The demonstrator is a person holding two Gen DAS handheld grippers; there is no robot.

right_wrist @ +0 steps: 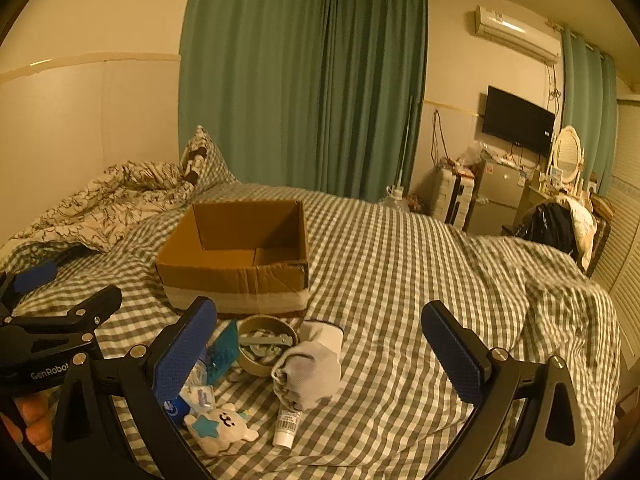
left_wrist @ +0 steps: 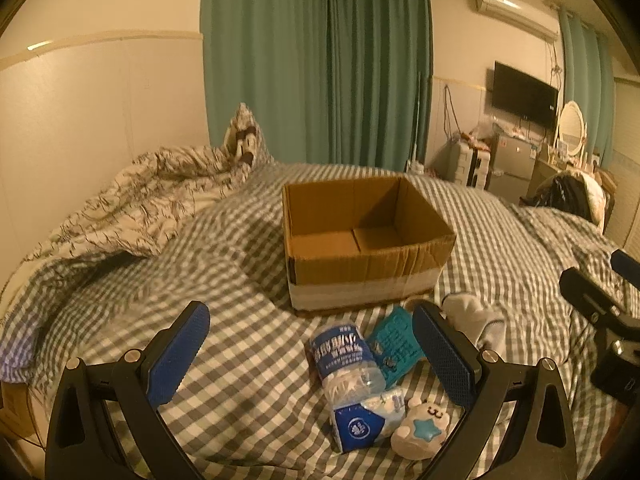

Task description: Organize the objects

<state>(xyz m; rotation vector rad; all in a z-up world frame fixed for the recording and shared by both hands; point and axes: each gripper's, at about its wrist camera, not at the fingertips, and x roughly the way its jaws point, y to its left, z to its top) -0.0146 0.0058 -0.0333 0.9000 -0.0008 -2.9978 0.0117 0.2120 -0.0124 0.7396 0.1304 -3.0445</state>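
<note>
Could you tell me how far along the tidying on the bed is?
Nothing looks done: the cardboard box is empty. Both grippers, left and right, are open, holding nothing. Bottle, plush toy, sock, tin and tube remain outside.

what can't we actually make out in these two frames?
- Round tin bowl: contents blurred in the right wrist view; in the left wrist view it hides behind that hand-held gripper's right finger.
- Brown cardboard box: its near wall hides part of the floor in both views.
- Clear plastic water bottle: label print too blurred to read.
- White tube: label too small.
</note>
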